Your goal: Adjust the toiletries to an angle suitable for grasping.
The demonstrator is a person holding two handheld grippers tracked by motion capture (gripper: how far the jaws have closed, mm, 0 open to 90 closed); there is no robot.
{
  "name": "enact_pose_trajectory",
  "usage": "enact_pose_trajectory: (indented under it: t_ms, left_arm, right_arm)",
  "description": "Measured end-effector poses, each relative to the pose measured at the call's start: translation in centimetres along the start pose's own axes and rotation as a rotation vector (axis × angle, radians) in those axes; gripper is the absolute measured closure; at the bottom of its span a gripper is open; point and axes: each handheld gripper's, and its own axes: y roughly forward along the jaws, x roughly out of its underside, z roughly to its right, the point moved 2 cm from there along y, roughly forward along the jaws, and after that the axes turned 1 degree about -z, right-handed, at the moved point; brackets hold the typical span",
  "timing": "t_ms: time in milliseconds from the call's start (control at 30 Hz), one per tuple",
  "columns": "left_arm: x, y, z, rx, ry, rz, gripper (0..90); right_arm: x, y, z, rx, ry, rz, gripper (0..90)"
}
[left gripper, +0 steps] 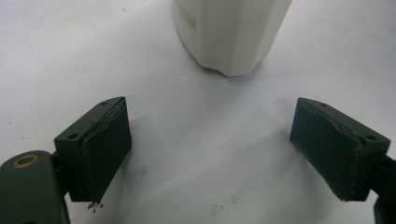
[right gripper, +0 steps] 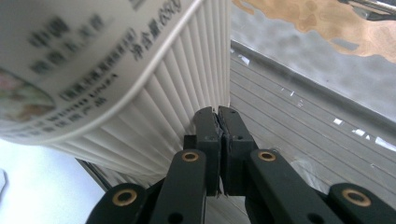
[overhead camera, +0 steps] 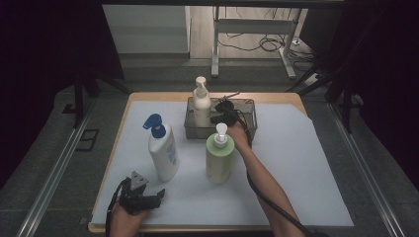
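High view: cream bottle (overhead camera: 201, 106) stands in the basket (overhead camera: 247, 129) at upper centre, right gripper (overhead camera: 223, 112) just beside it. Left gripper view: left gripper (left gripper: 210, 154) gapes empty below a white bottle (left gripper: 231, 35). Right gripper view: jaws pressed together, gripping nothing, against the ribbed bottle. A nudge there could tip it over.

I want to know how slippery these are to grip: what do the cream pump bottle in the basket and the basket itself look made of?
The cream pump bottle looks like smooth plastic; the right gripper view shows a ribbed side and a printed label with a slight sheen. The basket looks like grey metal mesh or perforated sheet, semi-transparent with a thin rim, though plastic cannot be ruled out.
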Motion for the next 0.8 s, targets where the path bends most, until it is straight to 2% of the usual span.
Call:
enact_pose_trajectory:
  t_ms: [567, 800]
  left_arm:
    - [0.0, 0.0, 0.0, 0.000, 0.000, -0.001, 12.1]
    - [0.0, 0.0, 0.0, 0.000, 0.001, -0.001, 12.1]
  right_arm:
    - [-0.4, 0.5, -0.8, -0.020, -0.006, 0.008, 87.5]
    - [-0.7, 0.6, -1.6, -0.051, -0.019, 0.015, 88.4]
